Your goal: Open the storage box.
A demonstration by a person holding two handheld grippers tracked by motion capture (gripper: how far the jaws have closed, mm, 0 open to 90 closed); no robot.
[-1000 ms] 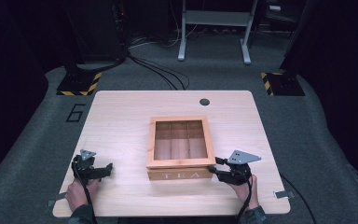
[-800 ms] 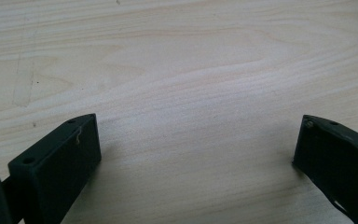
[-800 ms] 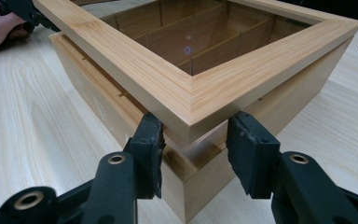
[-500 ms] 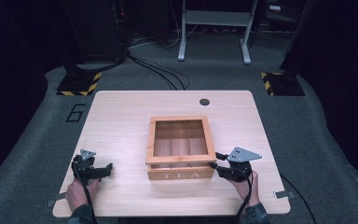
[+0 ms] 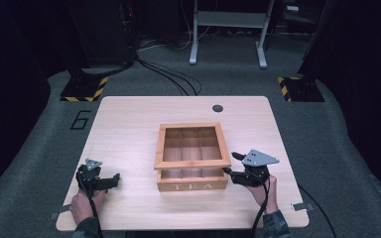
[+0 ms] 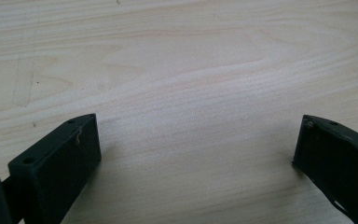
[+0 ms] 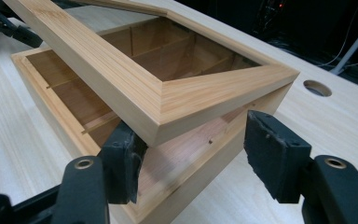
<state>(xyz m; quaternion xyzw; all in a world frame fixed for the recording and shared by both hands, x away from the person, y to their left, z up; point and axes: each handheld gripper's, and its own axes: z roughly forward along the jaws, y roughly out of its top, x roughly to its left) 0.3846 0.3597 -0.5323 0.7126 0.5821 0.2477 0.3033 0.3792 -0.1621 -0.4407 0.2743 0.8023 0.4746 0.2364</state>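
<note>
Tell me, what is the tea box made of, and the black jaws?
The tea box looks like pale wood with a smooth finish: grain lines run along its frame. The lid seems to hold a clear pane, glass or plastic. The right gripper jaws look like dull black rubber or foam pads, rough and chipped at the edges.

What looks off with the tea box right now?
The tea box lid sits raised at the front, propped on one jaw of the right gripper, which is open at its corner. Nothing spilled or damaged.

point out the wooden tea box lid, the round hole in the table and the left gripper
light wooden framed lid point(image 7: 200, 95), right gripper view, its near corner
round dark table hole point(image 5: 218, 108), high view, its centre
black left gripper point(image 5: 115, 177), high view, between its fingertips
</note>
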